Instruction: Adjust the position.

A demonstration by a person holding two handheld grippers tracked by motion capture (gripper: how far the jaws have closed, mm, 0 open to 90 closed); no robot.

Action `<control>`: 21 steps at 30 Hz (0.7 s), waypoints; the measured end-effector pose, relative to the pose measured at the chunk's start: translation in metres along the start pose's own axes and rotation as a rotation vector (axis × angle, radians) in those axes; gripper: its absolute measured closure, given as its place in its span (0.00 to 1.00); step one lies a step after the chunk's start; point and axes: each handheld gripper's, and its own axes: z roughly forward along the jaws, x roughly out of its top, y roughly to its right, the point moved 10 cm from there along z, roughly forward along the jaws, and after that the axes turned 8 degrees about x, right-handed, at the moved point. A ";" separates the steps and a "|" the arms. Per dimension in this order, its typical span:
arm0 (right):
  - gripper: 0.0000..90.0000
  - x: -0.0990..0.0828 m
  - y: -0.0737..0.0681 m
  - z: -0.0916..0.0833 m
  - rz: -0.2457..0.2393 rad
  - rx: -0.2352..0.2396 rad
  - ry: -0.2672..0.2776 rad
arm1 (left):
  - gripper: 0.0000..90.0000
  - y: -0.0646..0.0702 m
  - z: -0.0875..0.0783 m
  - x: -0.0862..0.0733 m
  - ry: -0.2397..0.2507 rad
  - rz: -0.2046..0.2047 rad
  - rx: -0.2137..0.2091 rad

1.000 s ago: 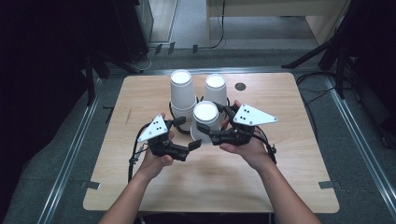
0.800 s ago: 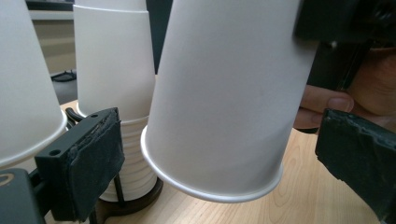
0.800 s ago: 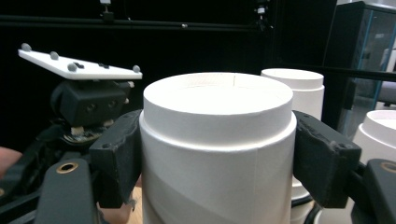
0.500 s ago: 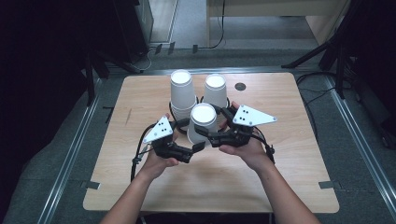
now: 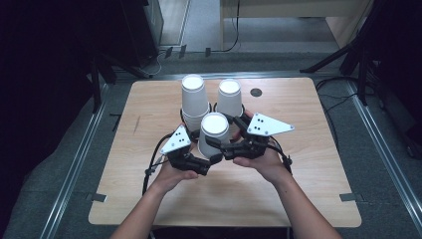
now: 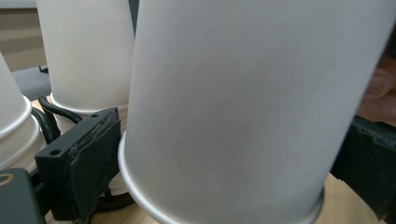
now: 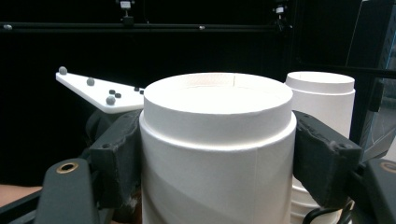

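A white paper cup (image 5: 215, 130) stands upside down at the middle of the wooden table (image 5: 308, 124), nearest the person. My right gripper (image 5: 220, 144) reaches in from the right and is shut on this cup (image 7: 217, 154) just below its upturned base, one pad pressing each side. My left gripper (image 5: 209, 162) comes from the left, lower down, its jaws around the cup (image 6: 243, 102) near the rolled rim. One of its pads (image 6: 91, 158) touches that rim and the other jaw sits tight against the far side.
Two more upside-down white cups stand just behind: a taller stack (image 5: 194, 97) at back left and a cup (image 5: 230, 99) at back right. Black cable loops around their bases. A dark round hole (image 5: 256, 92) marks the table's far side.
My left gripper has shifted right, in against the front cup's lower part. The right gripper and the cup have hardly moved.
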 end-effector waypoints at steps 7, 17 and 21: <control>0.27 0.000 -0.001 0.001 0.002 0.003 -0.002 | 0.04 0.001 0.000 0.002 0.019 0.003 0.003; 0.27 -0.001 -0.001 0.000 0.014 0.009 -0.001 | 0.07 0.001 -0.002 0.001 0.015 0.016 -0.002; 0.26 -0.002 0.000 0.000 0.027 0.009 -0.015 | 0.07 0.001 -0.002 -0.001 0.009 0.023 -0.004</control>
